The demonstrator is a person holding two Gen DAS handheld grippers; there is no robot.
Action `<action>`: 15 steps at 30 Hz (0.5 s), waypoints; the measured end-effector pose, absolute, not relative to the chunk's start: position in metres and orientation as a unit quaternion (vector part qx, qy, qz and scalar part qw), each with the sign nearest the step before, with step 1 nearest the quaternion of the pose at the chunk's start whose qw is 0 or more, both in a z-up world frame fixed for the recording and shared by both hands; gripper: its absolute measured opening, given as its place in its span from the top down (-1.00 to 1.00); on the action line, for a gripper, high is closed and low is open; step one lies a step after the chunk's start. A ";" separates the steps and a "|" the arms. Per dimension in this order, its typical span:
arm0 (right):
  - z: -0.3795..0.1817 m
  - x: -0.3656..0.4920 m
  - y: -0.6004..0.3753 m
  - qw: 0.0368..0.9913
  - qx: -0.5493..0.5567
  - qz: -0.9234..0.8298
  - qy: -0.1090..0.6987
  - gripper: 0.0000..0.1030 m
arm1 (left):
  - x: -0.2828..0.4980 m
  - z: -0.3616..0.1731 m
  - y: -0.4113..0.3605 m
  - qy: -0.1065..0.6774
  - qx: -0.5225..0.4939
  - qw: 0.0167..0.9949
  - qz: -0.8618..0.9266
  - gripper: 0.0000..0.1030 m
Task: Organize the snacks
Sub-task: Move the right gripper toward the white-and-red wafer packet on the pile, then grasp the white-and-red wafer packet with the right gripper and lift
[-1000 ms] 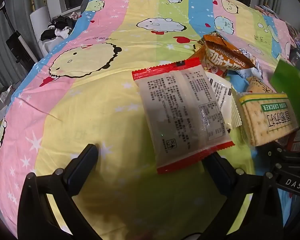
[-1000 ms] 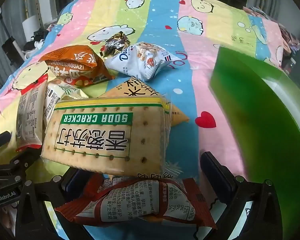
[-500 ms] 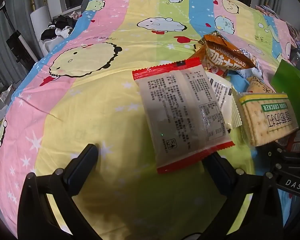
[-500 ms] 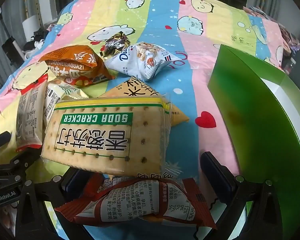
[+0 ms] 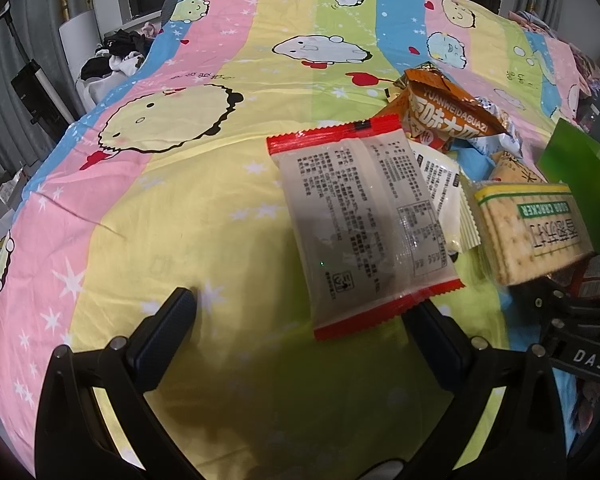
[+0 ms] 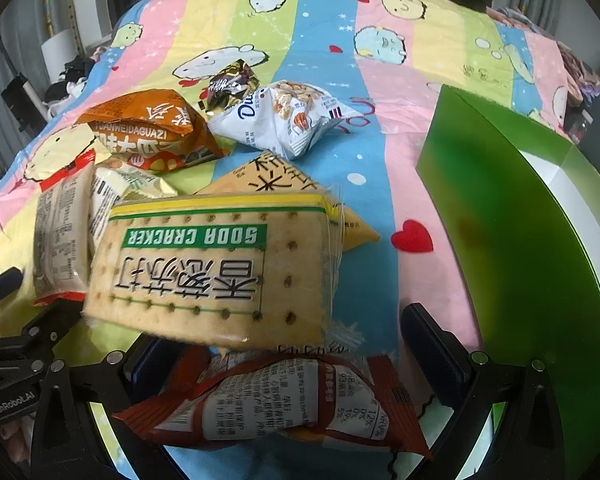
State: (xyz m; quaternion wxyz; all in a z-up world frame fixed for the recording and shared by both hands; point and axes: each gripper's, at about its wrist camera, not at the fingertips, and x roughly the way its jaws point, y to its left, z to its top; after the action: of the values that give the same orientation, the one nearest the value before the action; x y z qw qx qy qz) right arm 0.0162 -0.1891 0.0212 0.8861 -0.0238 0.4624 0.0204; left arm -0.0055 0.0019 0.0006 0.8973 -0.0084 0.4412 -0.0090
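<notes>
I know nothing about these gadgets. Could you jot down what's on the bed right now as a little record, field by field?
Surface: striped cartoon bedsheet
Snacks: soda crackers, orange bag, white bag, red-edged packet, brown-red packet, yellow packet, dark candy
Container: green box, right of the pile
Left gripper: open, holding nothing
Right gripper: open, over the brown-red packet
Snacks in box: none visible

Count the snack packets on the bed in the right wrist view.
8: brown-red packet nearest, soda crackers, yellow triangle, orange bag, white bag, dark candy, two pale packets left. Others may hide underneath.
</notes>
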 end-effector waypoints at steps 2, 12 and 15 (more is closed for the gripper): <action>0.021 0.008 -0.190 0.883 -0.006 0.025 0.468 -1.00 | -0.014 0.004 0.005 0.443 -0.014 0.896 -0.018 -0.92; 0.078 -0.014 -0.196 0.880 0.094 0.132 0.446 -0.85 | -0.027 0.054 0.025 0.431 -0.125 0.889 -0.091 -0.43; 0.099 -0.010 -0.187 0.884 0.102 0.151 0.430 -0.83 | -0.020 0.063 0.027 0.434 -0.150 0.883 -0.098 -0.43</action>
State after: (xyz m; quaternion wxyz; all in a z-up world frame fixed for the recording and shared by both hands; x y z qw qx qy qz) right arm -0.0100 -0.1870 0.0988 0.8843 0.1024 0.4298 0.1511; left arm -0.0197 0.0268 0.0625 0.8830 -0.1499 0.4337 -0.0984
